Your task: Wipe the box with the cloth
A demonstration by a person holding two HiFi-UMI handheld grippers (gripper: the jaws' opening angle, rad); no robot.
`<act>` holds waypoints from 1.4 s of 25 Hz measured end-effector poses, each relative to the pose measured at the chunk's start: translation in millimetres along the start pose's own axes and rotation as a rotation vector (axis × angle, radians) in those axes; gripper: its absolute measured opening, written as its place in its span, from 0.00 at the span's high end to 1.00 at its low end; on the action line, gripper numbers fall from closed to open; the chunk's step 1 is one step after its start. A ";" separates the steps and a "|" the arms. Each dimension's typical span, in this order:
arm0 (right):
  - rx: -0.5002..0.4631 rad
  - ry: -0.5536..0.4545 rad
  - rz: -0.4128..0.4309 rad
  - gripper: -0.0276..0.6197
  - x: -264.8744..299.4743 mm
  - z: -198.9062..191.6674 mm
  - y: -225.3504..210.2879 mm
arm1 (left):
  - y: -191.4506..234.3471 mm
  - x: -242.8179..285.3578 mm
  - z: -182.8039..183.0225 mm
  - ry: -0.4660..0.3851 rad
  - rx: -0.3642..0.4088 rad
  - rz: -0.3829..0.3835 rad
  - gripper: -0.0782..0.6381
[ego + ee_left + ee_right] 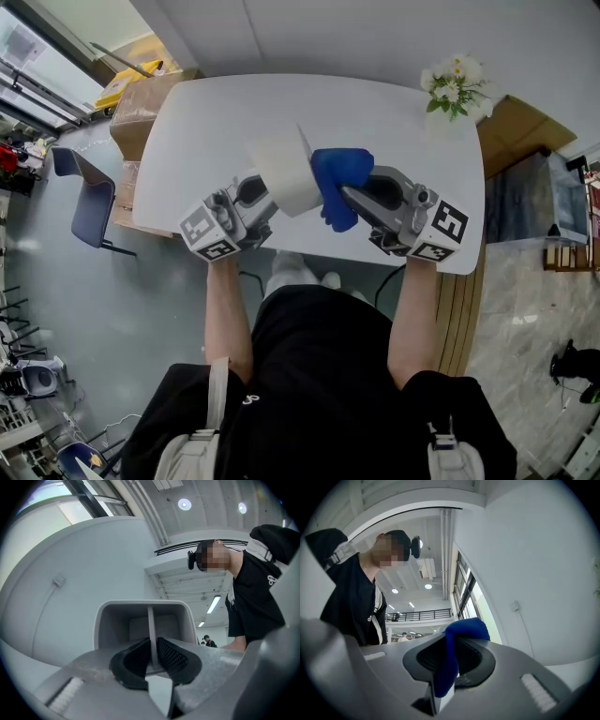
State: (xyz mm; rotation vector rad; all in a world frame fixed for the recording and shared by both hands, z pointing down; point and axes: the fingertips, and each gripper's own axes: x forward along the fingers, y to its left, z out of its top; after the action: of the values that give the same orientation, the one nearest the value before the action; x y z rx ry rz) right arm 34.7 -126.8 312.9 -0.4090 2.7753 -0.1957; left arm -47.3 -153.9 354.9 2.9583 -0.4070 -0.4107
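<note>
Box (284,172): white, open-sided, held in the air above the tabletop (216,122), not resting on it. Left gripper (152,654) has it; the fingers (131,660) are nearly closed, pinching one thin upright panel at the box's open side. Cloth (339,173): a blue wad up against the box's right side or just beside it. Contact can't be confirmed from the head view. Right gripper (451,660) clamps the cloth, with fingers narrow on a fold and the rest bunched past the tips.

Judgement for the wipe:
- The grip is on a thin panel only, so wiping pressure should be light or the box will likely twist in the pads.
- Lead with the bunched cloth so bare fingertips don't touch the box.
- Stroke along the face towards the left gripper, not away from it.
- Turn the box with the left wrist to present each next face.
</note>
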 end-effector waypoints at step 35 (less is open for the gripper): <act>0.033 -0.127 -0.278 0.88 -18.6 6.4 -61.8 | 40.1 -26.6 -164.9 0.928 0.091 0.108 0.83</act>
State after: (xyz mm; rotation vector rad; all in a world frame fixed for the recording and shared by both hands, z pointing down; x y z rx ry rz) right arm 69.6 -180.4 323.7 -0.7716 2.5788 -0.2696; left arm -35.1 -170.2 525.4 2.7806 -0.4440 0.9744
